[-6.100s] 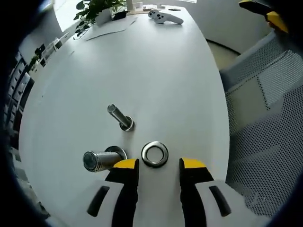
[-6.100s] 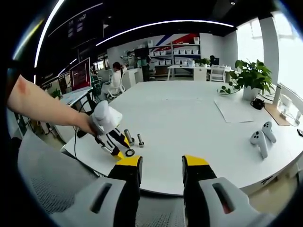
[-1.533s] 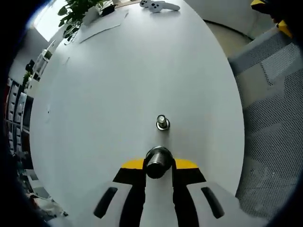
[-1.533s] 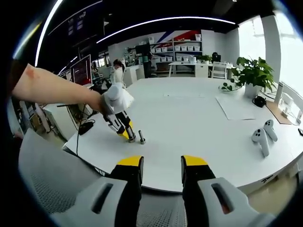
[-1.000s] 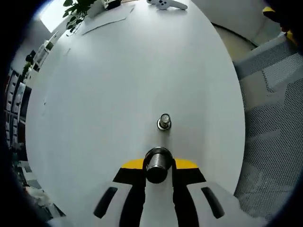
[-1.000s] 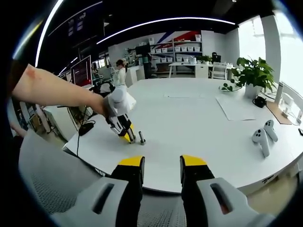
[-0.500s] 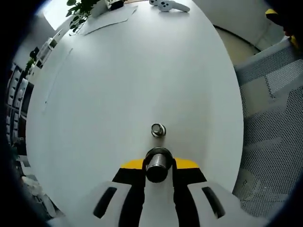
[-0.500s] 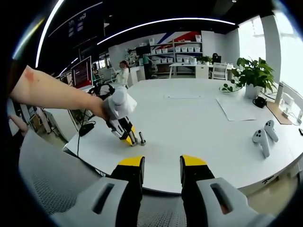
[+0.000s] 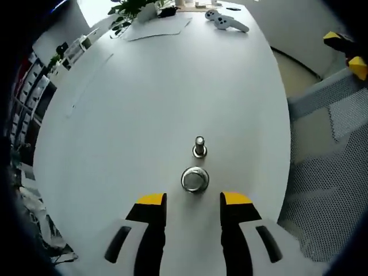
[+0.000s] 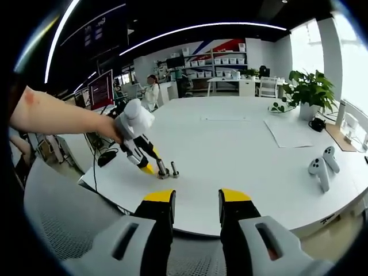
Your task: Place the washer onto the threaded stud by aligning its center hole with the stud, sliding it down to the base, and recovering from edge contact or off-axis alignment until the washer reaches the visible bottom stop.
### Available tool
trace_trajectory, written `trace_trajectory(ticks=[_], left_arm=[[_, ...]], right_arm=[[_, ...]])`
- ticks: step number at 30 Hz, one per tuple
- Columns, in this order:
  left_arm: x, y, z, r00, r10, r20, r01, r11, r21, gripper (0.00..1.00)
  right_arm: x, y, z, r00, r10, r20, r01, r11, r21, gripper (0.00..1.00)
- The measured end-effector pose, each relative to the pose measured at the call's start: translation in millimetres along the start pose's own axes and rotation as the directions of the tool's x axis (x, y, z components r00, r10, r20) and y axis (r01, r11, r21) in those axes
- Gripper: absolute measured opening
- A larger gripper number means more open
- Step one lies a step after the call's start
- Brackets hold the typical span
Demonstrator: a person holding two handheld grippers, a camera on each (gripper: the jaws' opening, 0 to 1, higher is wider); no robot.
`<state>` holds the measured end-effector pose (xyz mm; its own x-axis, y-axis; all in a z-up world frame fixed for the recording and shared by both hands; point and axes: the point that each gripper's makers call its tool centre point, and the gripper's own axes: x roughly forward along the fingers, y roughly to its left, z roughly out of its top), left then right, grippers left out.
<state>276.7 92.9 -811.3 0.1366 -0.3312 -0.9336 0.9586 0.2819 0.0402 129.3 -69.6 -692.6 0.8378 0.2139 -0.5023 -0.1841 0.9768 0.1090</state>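
In the left gripper view, the thick threaded stud [image 9: 195,179] stands on the white table [image 9: 144,103], seen almost end-on. A shiny ring, the washer, lies around it; how far down it sits I cannot tell. A thinner stud [image 9: 199,146] stands just beyond. My left gripper [image 9: 192,200] is open, just short of the thick stud and not touching it. In the right gripper view, the left gripper [image 10: 148,167] is held by a hand beside both studs [image 10: 167,169]. My right gripper [image 10: 195,196] hangs open and empty near the table's edge.
Game controllers [image 9: 227,20] [image 10: 319,165], a paper sheet [image 9: 158,29] and a potted plant [image 10: 307,89] sit at the table's far end. A mesh chair [image 9: 328,144] stands by the table's edge. Desks, shelves and a person are in the background.
My left gripper has opened and drawn back from the thick stud; the ring it held over the stud's top now lies around the stud. The right gripper has stayed put.
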Motion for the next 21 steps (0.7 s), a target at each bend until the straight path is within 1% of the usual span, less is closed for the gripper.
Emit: trace_trajectory(ticks=[1,2,6,8,11,13,17,18,20,21], left_arm=[[-6.9,-1.1,1.2,1.000,0.000,0.027,0.000,1.000,-0.022,0.35],[-11.4,-1.5,2.5,0.999,0.004,0.042,-0.003,1.000,-0.030,0.36],[-37.2,-5.5,-0.3,0.994,0.029,0.102,-0.023,0.998,-0.057,0.36],[-48.8,-8.1,-4.1,0.991,0.041,0.131,-0.030,0.996,-0.083,0.37],[-62.9,-12.2,-11.4,0.986,0.057,0.158,-0.039,0.993,-0.110,0.38],[-75.8,-17.6,-15.8,0.979,0.069,0.191,-0.044,0.990,-0.134,0.39],[-99.9,-27.3,-22.8,0.960,0.090,0.267,-0.028,0.973,-0.229,0.44],[-104.3,-28.6,-25.1,0.956,0.099,0.275,-0.032,0.971,-0.236,0.45],[-116.1,-32.6,-29.9,0.945,0.127,0.302,-0.044,0.963,-0.267,0.49],[-122.7,-33.3,-32.0,0.932,0.162,0.324,-0.054,0.947,-0.318,0.52]], right_arm=[[0.1,0.6,0.2,1.000,0.001,0.000,-0.001,1.000,-0.001,0.33],[0.1,0.9,0.1,1.000,0.003,-0.001,-0.003,1.000,-0.002,0.33],[0.1,1.4,-0.6,1.000,0.009,-0.004,-0.009,1.000,-0.001,0.33],[-0.1,1.6,-0.6,1.000,0.010,-0.003,-0.010,1.000,-0.001,0.33],[-0.6,1.2,-0.3,1.000,0.009,0.002,-0.009,1.000,0.001,0.34],[-1.0,1.8,0.2,1.000,0.011,0.007,-0.011,1.000,0.001,0.34],[-1.4,2.8,0.9,1.000,0.014,0.011,-0.014,1.000,0.001,0.35],[-1.5,3.1,1.2,1.000,0.015,0.013,-0.015,1.000,0.001,0.35],[-1.6,3.1,1.8,1.000,0.016,0.017,-0.016,1.000,0.002,0.35],[-1.6,3.1,1.9,1.000,0.016,0.018,-0.016,1.000,0.002,0.35]])
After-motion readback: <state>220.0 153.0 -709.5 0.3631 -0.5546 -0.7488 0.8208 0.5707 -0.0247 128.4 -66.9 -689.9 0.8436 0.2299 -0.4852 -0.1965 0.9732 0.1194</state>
